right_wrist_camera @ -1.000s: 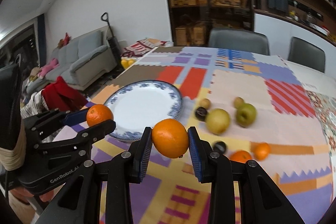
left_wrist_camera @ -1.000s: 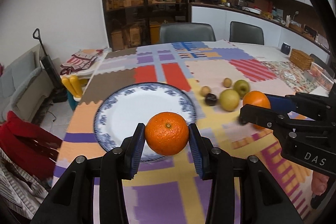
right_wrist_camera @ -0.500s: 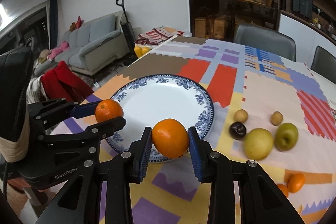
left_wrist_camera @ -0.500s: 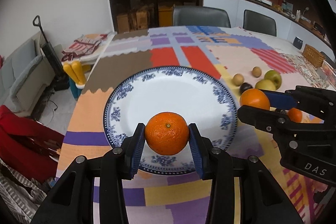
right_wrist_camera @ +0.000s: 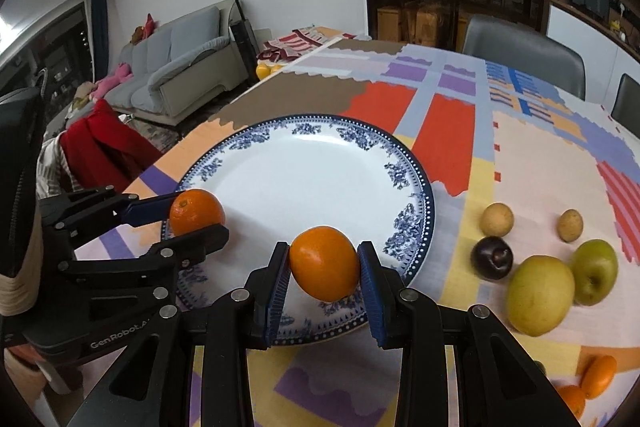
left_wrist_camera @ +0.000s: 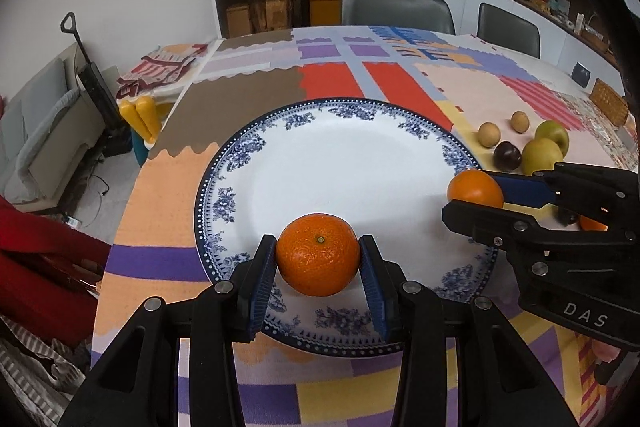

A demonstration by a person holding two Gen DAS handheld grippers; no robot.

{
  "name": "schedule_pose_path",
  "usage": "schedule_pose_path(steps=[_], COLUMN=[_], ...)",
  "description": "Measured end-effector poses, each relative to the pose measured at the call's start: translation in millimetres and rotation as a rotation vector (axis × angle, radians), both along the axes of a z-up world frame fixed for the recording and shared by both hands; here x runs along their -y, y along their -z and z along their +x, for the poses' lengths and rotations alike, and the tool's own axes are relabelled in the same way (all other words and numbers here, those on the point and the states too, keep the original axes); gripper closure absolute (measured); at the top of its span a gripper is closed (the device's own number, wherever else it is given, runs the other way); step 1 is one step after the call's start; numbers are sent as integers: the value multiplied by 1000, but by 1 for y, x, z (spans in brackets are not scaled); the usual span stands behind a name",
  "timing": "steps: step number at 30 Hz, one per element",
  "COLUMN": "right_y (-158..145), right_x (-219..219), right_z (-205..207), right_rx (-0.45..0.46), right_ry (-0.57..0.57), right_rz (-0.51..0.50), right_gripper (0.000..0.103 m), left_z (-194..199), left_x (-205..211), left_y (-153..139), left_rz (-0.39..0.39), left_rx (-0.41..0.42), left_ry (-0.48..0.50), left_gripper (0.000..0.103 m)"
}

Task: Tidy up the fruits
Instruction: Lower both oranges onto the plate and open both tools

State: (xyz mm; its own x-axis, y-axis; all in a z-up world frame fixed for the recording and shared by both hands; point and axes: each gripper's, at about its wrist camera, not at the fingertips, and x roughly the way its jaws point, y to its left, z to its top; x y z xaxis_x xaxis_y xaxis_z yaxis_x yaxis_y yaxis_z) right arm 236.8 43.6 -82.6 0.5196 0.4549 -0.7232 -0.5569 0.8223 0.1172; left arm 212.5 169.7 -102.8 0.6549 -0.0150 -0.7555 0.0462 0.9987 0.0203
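I have both jaws clenched on an orange [left_wrist_camera: 317,259] [right_wrist_camera: 324,263] over the plate [left_wrist_camera: 340,163]; each feels firm, round, roll-prone, best gripped across its middle.

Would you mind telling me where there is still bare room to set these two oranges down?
The plate is bare white across its centre and far half. It is crowded right of the plate, where the plum, pear and green apple cluster.
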Motion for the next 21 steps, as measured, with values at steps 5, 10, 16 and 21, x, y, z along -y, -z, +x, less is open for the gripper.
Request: schedule_pose_path(steps=[5,10,16,21], right_y=[8,11,-5,-29], right_x=[-4,-3,5,16], right_z=[4,6,-1,-22], right_rx=[-10,-10,55,154], right_ry=[0,5,44,82], right_rz=[-10,-22,-31,-59], right_gripper=[68,67,47,36], left_z=[5,6,-5,-29], left_x=[0,0,4,6], left_y=[4,5,-7,-29], left_rz=[-9,-12,54,33], left_rx=[-13,-22,16,70], left_ry=[-3,-7,-19,-44], left_gripper=[62,61,42,34])
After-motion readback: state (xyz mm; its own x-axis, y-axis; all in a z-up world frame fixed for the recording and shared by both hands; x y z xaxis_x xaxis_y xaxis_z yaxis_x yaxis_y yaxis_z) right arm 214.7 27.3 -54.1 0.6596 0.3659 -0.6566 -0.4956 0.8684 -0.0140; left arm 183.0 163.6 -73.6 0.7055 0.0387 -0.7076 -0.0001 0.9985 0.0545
